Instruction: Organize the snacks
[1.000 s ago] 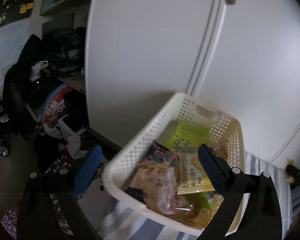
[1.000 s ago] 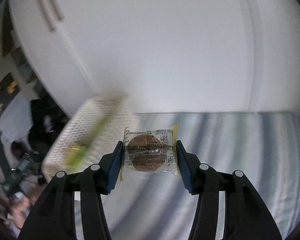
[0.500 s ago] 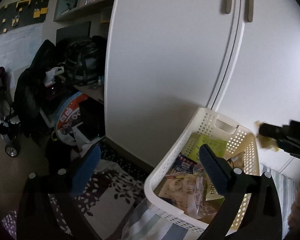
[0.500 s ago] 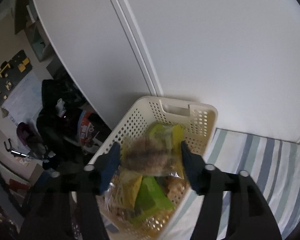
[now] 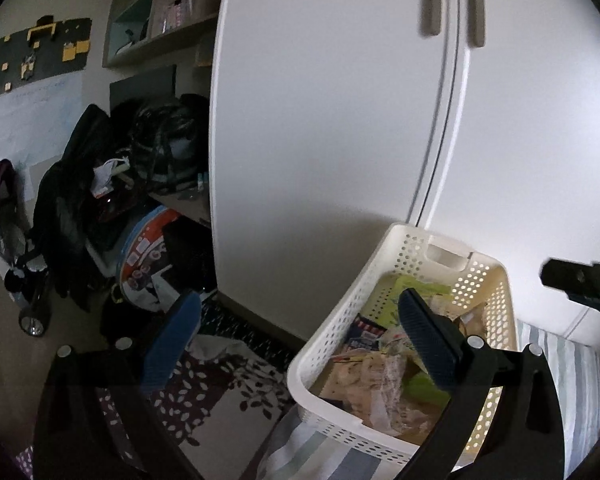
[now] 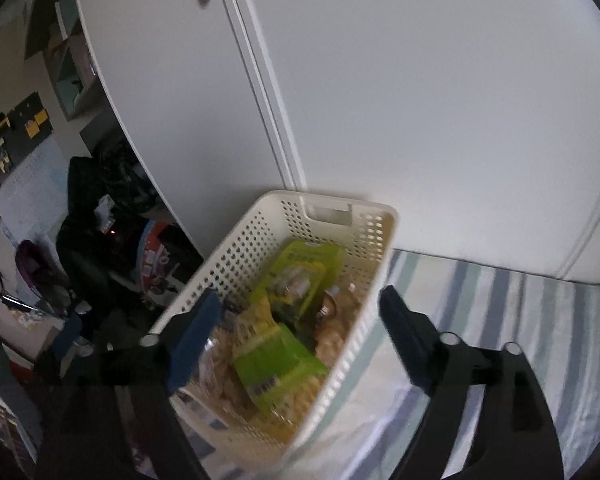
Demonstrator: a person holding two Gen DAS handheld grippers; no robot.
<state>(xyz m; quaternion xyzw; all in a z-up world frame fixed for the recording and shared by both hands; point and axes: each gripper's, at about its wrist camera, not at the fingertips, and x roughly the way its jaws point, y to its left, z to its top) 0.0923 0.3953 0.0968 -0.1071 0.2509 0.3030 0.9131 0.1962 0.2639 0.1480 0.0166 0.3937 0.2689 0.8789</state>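
Both black two-finger grippers, left (image 5: 300, 336) and right (image 6: 300, 324), are hovering spread wide and empty over a cream perforated plastic basket (image 6: 236, 256) holding packaged snacks (image 6: 276, 356).

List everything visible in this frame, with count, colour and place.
basket: one, cream, perforated, on the striped cover beside the wardrobe.
snack packets: several, green, yellow and clear, inside the basket.
striped cover: one, grey, white and pale green, under the basket.
wardrobe: one, white, two doors, behind the basket.
bags: a dark pile, left of the wardrobe.
left tongs: open, empty.
right tongs: open, empty, above the basket.
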